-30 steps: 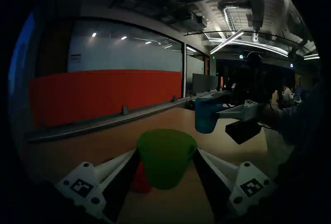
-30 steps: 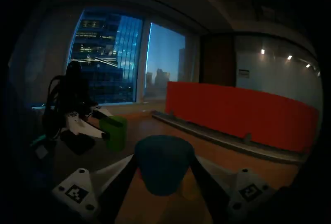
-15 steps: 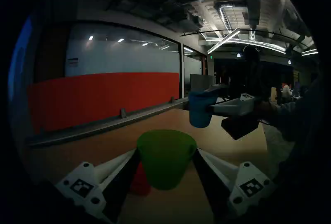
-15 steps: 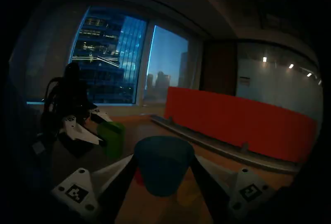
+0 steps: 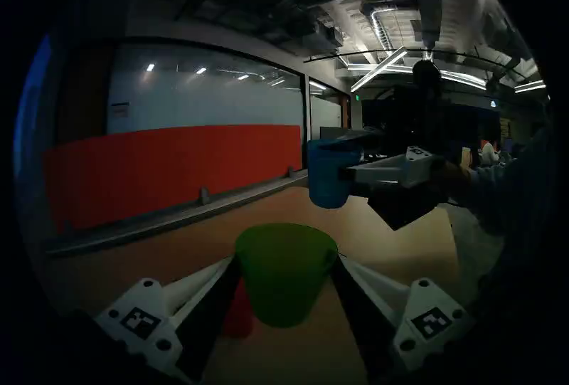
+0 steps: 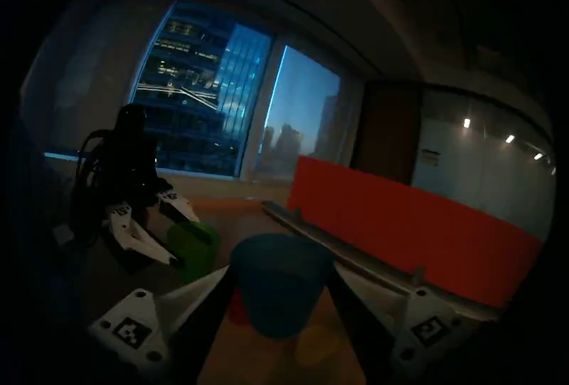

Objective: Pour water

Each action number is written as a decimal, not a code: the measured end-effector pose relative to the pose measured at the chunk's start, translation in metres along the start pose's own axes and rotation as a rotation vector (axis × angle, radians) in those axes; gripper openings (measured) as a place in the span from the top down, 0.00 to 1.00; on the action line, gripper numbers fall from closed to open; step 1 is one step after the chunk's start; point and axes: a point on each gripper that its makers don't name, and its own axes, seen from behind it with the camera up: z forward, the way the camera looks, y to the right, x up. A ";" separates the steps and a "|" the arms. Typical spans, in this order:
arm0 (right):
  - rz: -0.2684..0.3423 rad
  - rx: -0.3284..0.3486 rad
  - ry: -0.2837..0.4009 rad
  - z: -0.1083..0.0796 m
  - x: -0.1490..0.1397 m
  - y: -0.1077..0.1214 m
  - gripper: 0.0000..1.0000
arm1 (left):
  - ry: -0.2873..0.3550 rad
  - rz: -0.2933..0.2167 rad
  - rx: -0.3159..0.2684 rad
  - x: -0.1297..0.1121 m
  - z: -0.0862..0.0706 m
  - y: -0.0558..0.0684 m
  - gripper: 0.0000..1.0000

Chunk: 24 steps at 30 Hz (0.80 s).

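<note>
In the left gripper view my left gripper [image 5: 286, 278] is shut on a green cup [image 5: 286, 271], held upright above the wooden table [image 5: 398, 243]. Farther off to the right, the right gripper [image 5: 334, 175] holds a blue cup [image 5: 327, 173] higher up in the air. In the right gripper view my right gripper [image 6: 281, 292] is shut on the blue cup [image 6: 279, 282]. The left gripper [image 6: 186, 246] with the green cup [image 6: 192, 248] is lower at the left. A red cup [image 5: 238, 310] stands on the table behind the green one, and shows as the red cup [image 6: 237, 307] beside the blue one.
A long orange partition [image 5: 171, 164] with a grey rail [image 5: 185, 203] runs along the table's far edge. A yellow thing [image 6: 316, 342] lies on the table below the blue cup. Large windows [image 6: 213, 107] stand behind the left gripper. A person's sleeve [image 5: 498, 193] reaches in at the right.
The right gripper has lifted the blue cup and brought it nearer, above and beyond the green cup. The left gripper has kept the green cup almost still.
</note>
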 end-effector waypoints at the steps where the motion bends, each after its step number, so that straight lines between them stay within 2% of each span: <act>1: -0.010 0.001 -0.001 0.001 0.002 0.000 0.09 | -0.001 -0.001 -0.001 0.000 0.000 0.000 0.14; 24: -0.295 0.007 -0.022 0.024 0.034 0.012 0.09 | 0.004 -0.008 -0.027 -0.001 0.009 0.011 0.14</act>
